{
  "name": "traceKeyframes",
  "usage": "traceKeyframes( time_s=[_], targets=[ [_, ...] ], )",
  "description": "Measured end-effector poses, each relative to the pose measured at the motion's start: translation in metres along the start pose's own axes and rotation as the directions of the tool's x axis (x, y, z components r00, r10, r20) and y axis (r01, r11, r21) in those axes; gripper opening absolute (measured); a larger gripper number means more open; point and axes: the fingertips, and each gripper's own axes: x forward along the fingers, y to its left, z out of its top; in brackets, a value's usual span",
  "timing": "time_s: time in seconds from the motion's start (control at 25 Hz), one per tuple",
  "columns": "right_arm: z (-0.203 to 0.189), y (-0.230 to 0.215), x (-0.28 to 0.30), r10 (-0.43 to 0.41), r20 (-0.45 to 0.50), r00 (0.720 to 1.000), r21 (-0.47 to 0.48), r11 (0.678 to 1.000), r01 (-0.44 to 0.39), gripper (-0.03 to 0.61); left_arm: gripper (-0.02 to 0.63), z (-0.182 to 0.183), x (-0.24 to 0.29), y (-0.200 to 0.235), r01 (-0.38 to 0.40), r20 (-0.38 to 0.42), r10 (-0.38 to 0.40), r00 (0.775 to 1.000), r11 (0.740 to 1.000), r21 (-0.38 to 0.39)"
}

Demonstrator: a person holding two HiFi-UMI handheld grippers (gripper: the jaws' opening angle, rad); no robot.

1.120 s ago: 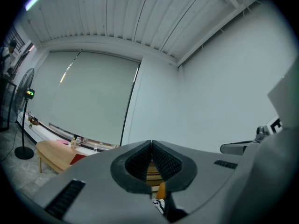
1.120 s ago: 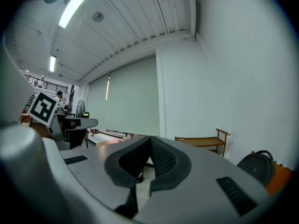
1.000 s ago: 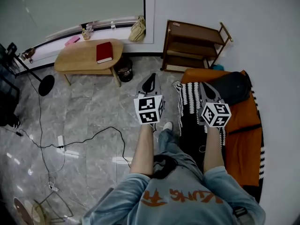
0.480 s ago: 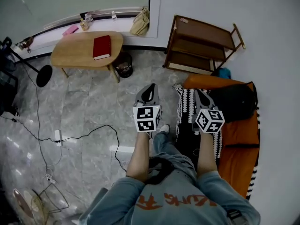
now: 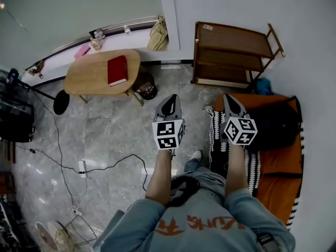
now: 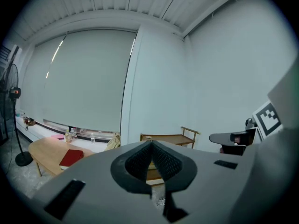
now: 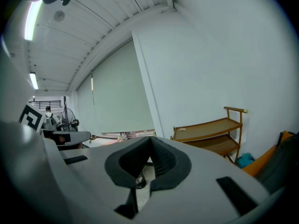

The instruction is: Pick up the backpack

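Observation:
The black backpack lies on an orange cushion against the right wall, in the head view. My right gripper is shut and empty; it is held out just left of the backpack, apart from it. My left gripper is also shut and empty, over the tiled floor further left. In the left gripper view the left gripper's jaws meet, pointing at the wall. The right gripper's jaws meet in the right gripper view too, aimed towards a wooden shelf.
A wooden shelf stands against the far wall beyond the cushion. A striped blanket hangs over the cushion's left edge. A low wooden table with a red book and a black bin are at the left. A cable crosses the floor.
The person has stepped forward and both grippers have come ahead with them. The backpack now sits close beside the right gripper. Both pairs of jaws stayed shut.

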Motion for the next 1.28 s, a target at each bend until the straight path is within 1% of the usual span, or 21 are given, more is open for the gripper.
traceKeyframes(
  time_s=[0.16,0.44,0.64,0.84,0.96,1.04,1.12,1.2,1.28],
  targets=[
    [0.017,-0.028,0.020,-0.014,0.027,1.000,0.021,1.000,0.014,-0.002,0.021,0.011,0.033,-0.007,0.013,-0.004,-0.013,1.000,1.000,0.023],
    [0.031,-0.075,0.037,-0.069,0.049,0.996,0.063,0.996,0.066,-0.002,0.020,0.017,0.074,-0.017,0.036,-0.016,-0.035,0.999,0.999,0.041],
    [0.043,-0.084,0.036,-0.076,0.077,0.994,0.051,0.996,0.072,-0.002,0.020,0.027,0.085,-0.025,0.052,0.009,-0.053,0.999,0.998,0.048],
    [0.056,-0.091,0.033,-0.094,0.102,0.990,0.047,0.995,0.090,-0.002,0.021,0.036,0.094,-0.036,0.090,0.026,-0.092,0.995,0.994,0.061],
    [0.052,-0.098,0.030,-0.117,0.102,0.988,0.043,0.993,0.113,-0.002,0.021,0.033,0.103,-0.041,0.143,0.022,-0.144,0.989,0.989,0.032],
    [0.054,-0.114,0.025,-0.156,0.107,0.982,0.052,0.987,0.151,-0.002,0.020,0.035,0.111,-0.048,0.200,0.045,-0.199,0.979,0.980,-0.007],
    [0.061,-0.133,0.018,-0.198,0.120,0.973,0.061,0.979,0.192,-0.002,0.020,0.041,0.125,-0.056,0.240,0.065,-0.238,0.969,0.970,-0.030],
    [0.067,-0.152,0.012,-0.241,0.132,0.961,0.072,0.970,0.233,-0.002,0.020,0.043,0.142,-0.069,0.273,0.061,-0.271,0.961,0.961,-0.035],
    [0.069,-0.171,0.005,-0.282,0.136,0.950,0.088,0.958,0.272,-0.002,0.020,0.042,0.159,-0.092,0.322,0.042,-0.321,0.946,0.946,-0.026]
  ],
)
